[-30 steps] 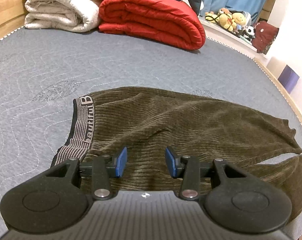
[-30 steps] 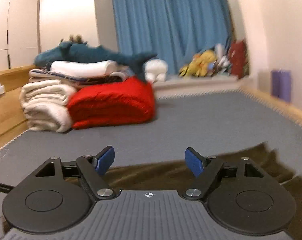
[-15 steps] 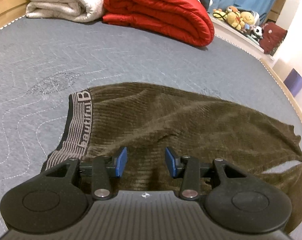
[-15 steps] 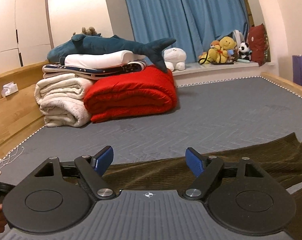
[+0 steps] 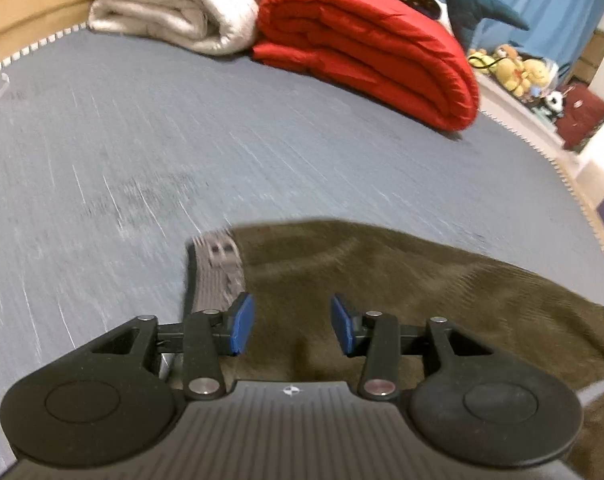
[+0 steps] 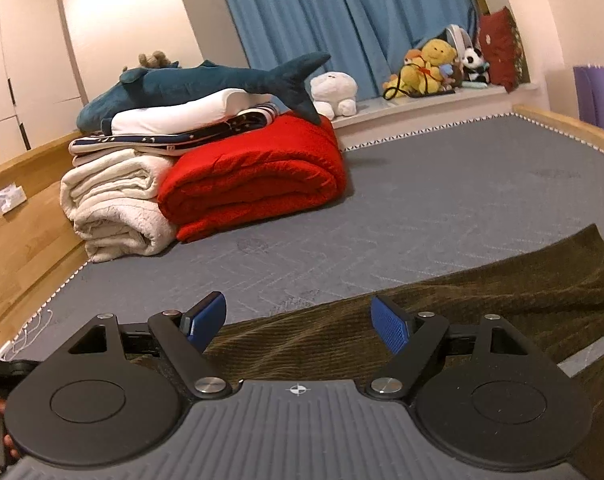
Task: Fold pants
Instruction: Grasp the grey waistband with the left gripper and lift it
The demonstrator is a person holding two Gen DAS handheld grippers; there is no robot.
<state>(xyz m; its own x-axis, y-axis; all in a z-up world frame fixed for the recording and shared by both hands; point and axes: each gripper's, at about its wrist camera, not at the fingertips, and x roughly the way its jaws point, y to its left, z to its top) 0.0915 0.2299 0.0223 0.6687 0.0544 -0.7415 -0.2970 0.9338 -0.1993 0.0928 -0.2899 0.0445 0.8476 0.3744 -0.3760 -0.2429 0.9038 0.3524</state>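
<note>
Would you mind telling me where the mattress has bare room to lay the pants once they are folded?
The widest free patch is the grey mattress between the brown pants and the red quilt, running right to the wooden bed rail. The far left corner is crowded: a rolled white blanket, the quilt and a shark plush stacked on top.

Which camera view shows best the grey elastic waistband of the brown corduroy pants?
The left wrist view: the grey elastic waistband lies there just beyond the left pad, though blurred. The right wrist view shows only the brown corduroy pants, ribbed fabric without any waistband.
</note>
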